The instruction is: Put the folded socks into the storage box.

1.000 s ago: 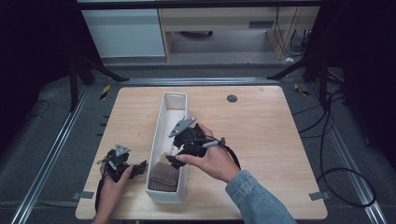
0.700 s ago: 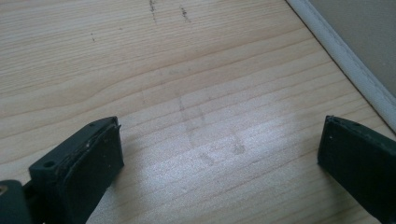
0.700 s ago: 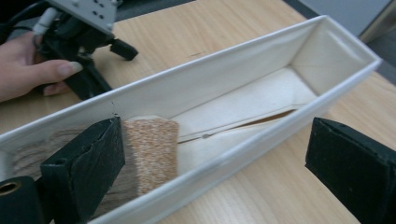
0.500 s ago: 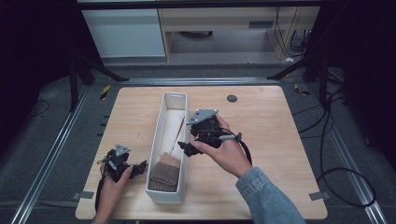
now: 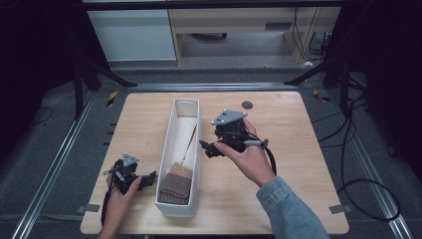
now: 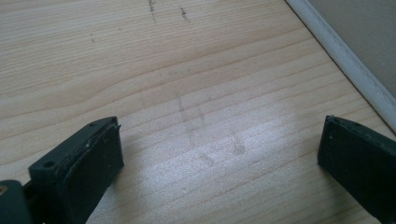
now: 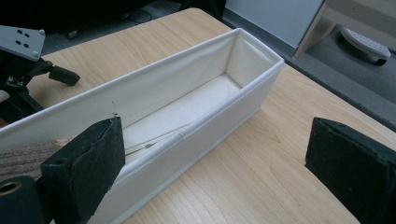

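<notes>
Sitting lengthways on the wooden table (image 5: 298, 164): a long white fabric bin (image 5: 169, 204), narrow, its far end pointing away from the person.
Bin contents: a brown ribbed knitted item (image 5: 176, 184) lies folded at the near end, and a thin wire-like strand (image 5: 188, 144) runs up the bin floor towards the far half; what that strand is, I cannot tell.
Right gripper (image 5: 210, 148): held in the person's right hand (image 5: 249, 159) just right of the bin, about level with its middle, jaws pointing at the bin wall.
Right gripper state: jaws spread wide in the right gripper view, nothing between them, just the bin (image 7: 196, 121) and bare tabletop beyond.
Left gripper (image 5: 149, 176): low at the near left of the table, in the person's left hand (image 5: 119, 191), tips just beside the bin's near end, by the knitted item.
Left gripper state: jaws gaping wide over bare wood grain (image 6: 196, 93) in the left gripper view, gripping nothing; the bin's pale wall edge (image 6: 345, 56) cuts across the upper right corner.
Sleeve: denim cuff (image 5: 286, 204) on the right forearm.
Small dark disc (image 5: 247, 105): on the table's far side, well apart from both grippers.
</notes>
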The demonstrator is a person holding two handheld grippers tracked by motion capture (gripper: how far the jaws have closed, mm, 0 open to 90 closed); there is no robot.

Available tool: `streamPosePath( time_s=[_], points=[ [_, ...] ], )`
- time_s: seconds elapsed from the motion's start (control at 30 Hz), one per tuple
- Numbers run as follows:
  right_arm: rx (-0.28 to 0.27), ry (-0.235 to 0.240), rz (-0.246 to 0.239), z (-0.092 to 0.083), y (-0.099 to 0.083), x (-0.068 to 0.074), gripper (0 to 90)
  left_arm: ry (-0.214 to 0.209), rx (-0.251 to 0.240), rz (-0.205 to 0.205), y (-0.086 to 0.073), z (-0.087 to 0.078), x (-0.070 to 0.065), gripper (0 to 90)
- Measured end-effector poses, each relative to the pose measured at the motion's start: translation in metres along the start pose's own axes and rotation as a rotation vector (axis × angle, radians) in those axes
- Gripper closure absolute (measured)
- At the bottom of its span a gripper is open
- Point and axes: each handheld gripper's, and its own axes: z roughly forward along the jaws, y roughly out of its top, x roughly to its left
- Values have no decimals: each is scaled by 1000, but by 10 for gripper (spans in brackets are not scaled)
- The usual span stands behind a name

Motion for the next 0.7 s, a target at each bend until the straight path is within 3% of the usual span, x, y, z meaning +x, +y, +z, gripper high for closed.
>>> streamPosePath(
  time_s=[0.7],
  points=[
    [0, -130, 110, -15, -48, -40, 73, 0, 0, 0, 0, 0, 0, 0]
  ],
)
